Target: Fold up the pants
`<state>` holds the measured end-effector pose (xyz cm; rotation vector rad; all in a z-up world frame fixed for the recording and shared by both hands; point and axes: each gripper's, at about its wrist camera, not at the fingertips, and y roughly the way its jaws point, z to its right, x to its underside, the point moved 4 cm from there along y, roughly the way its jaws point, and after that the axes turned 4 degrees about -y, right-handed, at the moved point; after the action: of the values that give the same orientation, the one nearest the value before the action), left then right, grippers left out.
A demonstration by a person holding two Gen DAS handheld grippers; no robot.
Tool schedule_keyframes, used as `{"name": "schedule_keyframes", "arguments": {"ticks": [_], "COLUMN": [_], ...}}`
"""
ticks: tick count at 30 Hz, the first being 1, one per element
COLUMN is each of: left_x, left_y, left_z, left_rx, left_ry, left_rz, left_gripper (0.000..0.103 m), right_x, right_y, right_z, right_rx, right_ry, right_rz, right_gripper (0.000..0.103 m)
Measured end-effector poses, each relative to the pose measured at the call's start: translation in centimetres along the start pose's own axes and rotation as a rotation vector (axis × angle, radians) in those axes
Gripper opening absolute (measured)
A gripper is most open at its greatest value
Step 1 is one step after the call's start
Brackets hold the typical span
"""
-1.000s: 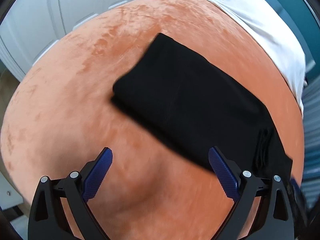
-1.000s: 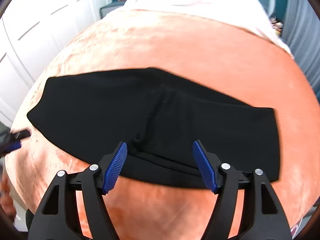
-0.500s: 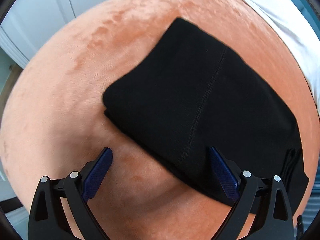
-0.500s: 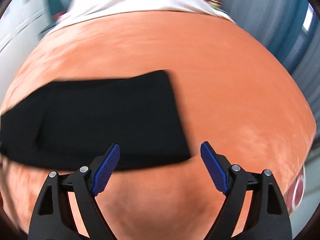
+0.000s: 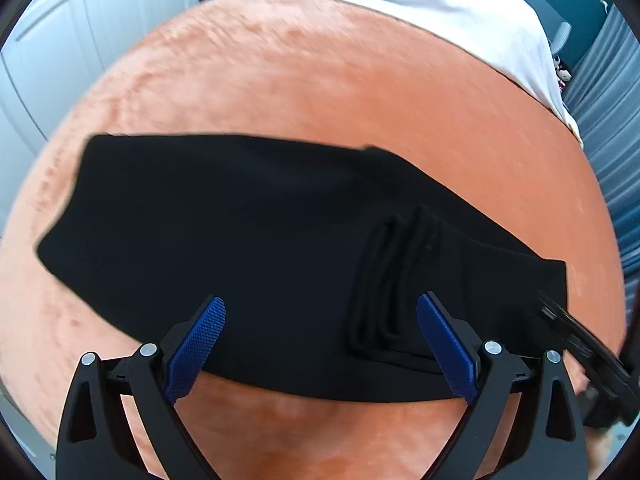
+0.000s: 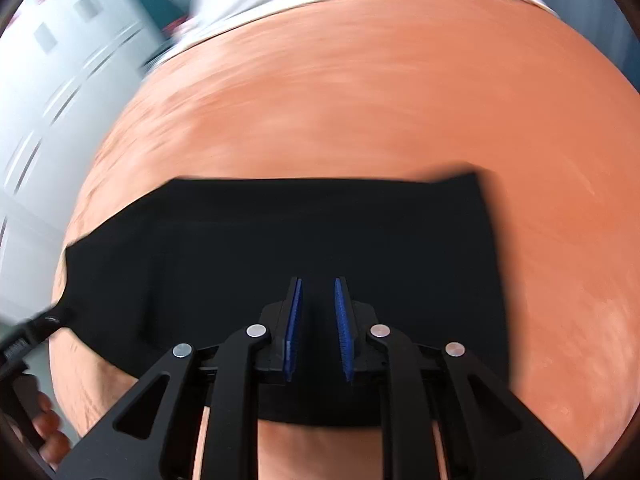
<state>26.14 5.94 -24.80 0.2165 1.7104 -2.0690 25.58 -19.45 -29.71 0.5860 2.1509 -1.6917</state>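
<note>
The left gripper (image 5: 320, 344) is spread wide over the black pants (image 5: 260, 248), folded on the orange blanket (image 5: 340, 92) at mid-frame. Only its view shows stacked hems at lower right. The right gripper (image 6: 318, 328), wide apart a second ago, is closing above the pants (image 6: 280, 240), pinching nothing.
</note>
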Motion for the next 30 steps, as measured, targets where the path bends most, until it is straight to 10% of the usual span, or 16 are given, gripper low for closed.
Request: {"name": "schedule_keyframes", "arguments": {"ticks": [4, 7, 11, 13, 15, 19, 25, 30], "left_x": [-0.4, 0.0, 0.2, -0.1, -0.6, -0.4, 0.9, 0.1], "left_y": [0.0, -0.3, -0.7, -0.9, -0.5, 3.1, 8.6, 7.0], "left_z": [-0.7, -2.6, -4.3, -3.5, -1.8, 1.7, 4.0, 4.2], "left_rx": [-0.05, -0.108, -0.168, -0.141, -0.13, -0.092, -0.035, 0.001], "left_ry": [-0.01, -0.004, 0.012, 0.045, 0.113, 0.173, 0.112, 0.108], "left_rz": [0.021, 0.036, 0.041, 0.044, 0.059, -0.027, -0.137, -0.089], "left_gripper": [0.095, 0.095, 0.095, 0.095, 0.095, 0.098, 0.092, 0.018], "right_x": [-1.7, -1.8, -2.4, -3.1, -3.2, -0.9, 2.6, 4.2], "right_y": [7.2, 8.8, 8.3, 5.7, 2.8, -3.4, -7.9, -7.8], "right_z": [-6.1, -11.7, -14.4, -10.9, -6.3, 2.8, 10.1, 10.4], "right_rx": [-0.073, 0.16, 0.139, -0.033, -0.029, 0.131, 0.195, 0.154], "right_ry": [-0.054, -0.314, -0.439, -0.224, -0.082, 0.031, 0.153, 0.163], "right_rz": [-0.097, -0.049, -0.035, -0.008, 0.046, 0.14, 0.145, 0.112], "right_gripper": [0.019, 0.018, 0.014, 0.013, 0.015, 0.074, 0.074, 0.074]}}
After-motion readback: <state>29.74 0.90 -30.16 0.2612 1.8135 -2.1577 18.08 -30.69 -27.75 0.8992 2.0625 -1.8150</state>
